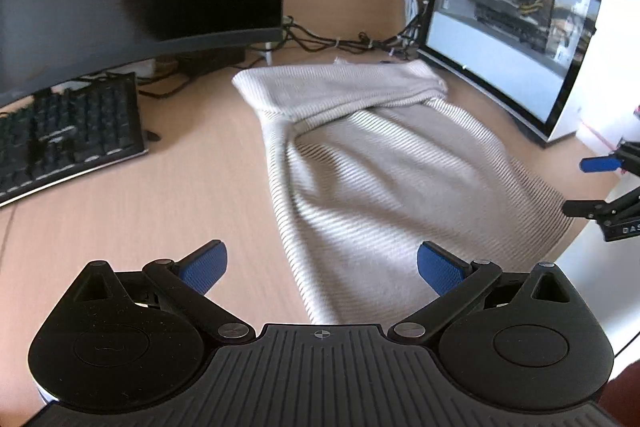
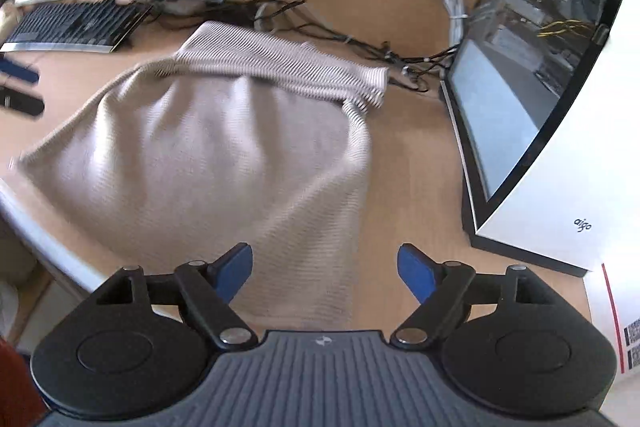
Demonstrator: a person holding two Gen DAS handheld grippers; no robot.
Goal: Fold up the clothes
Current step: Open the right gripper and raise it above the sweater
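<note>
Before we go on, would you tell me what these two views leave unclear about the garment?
- Garment near hem: left wrist view, hidden behind the left gripper.
- Its knit: right wrist view, blurred.
- Its left edge: right wrist view, runs past the desk edge.
- Sleeves: folded under the far band, neither view shows them.

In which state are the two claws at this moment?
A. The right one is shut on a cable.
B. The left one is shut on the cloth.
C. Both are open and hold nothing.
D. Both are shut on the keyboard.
C: the left claw and the right claw each show blue pads spread wide apart, with the beige ribbed garment lying loose on the desk between and beyond them.
</note>
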